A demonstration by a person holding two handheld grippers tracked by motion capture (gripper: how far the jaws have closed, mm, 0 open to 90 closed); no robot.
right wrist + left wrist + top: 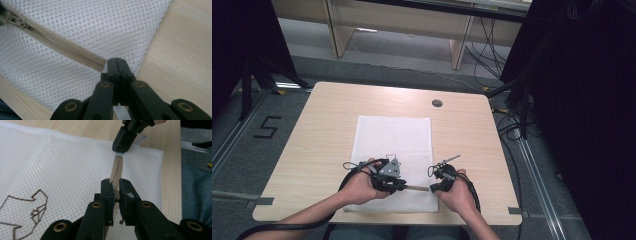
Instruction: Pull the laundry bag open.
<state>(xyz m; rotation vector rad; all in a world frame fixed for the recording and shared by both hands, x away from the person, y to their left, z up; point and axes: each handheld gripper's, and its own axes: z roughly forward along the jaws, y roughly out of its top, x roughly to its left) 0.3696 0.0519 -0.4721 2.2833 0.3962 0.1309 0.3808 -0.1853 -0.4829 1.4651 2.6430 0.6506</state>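
Note:
A white mesh bag [394, 135] lies flat on the wooden table [322, 130], its beige zipper [416, 188] running along the near edge. My left gripper [396, 183] is shut on the zipper pull; in the left gripper view the jaws [115, 188] pinch it, with the zipper [117, 167] stretching away over the mesh [62, 165]. My right gripper [439, 186] is shut on a white tab [140, 140] at the zipper's end near the bag's corner. In the right gripper view [116, 65] its jaws are closed at the zipper's end [57, 45], and the slider [16, 22] shows far left.
A brown line drawing [32, 207] is printed on the mesh. The table has a round cable hole [437, 103] at the back. Dark curtains stand left and right, cables [512, 125] lie on the floor to the right, and a "5" [266, 127] is marked on the floor left.

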